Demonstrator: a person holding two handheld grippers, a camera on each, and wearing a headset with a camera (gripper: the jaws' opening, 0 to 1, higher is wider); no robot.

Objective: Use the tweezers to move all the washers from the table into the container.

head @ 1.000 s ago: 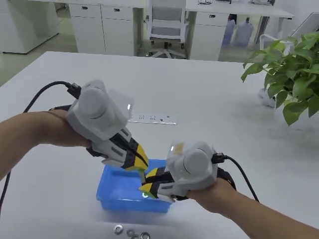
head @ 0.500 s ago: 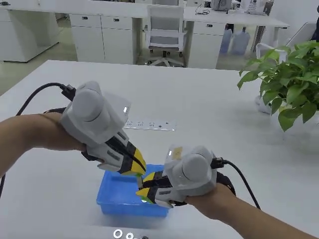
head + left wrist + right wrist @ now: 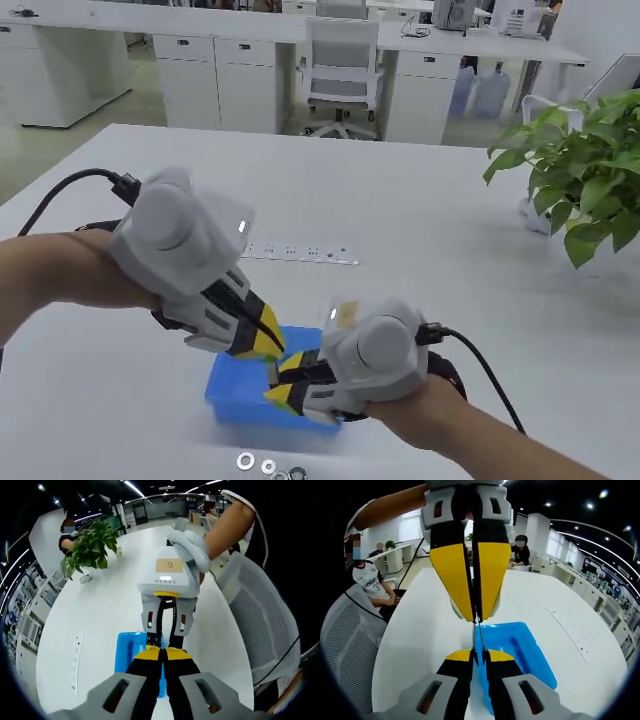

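Note:
The blue container (image 3: 235, 395) stands near the table's front edge, with three small metal washers (image 3: 268, 466) on the table just in front of it. Above the container my two grippers meet tip to tip: the left gripper (image 3: 262, 345) comes down from the left and the right gripper (image 3: 280, 388) from the right. In the right gripper view thin metal tweezers (image 3: 476, 635) run between my right gripper (image 3: 480, 656) and the left gripper (image 3: 474, 617), both shut on them over the container (image 3: 520, 645). The left gripper view shows my left gripper (image 3: 162, 652) shut, facing the right gripper (image 3: 162, 639).
A white power strip (image 3: 295, 250) lies on the table beyond the grippers. A potted plant (image 3: 590, 180) stands at the right edge. An office chair (image 3: 340, 60) and cabinets are behind the table. A mesh chair (image 3: 260, 620) is at the table's near side.
The view has shifted a little. Both grippers stay tip to tip over the container and sit slightly lower and further left in the picture.

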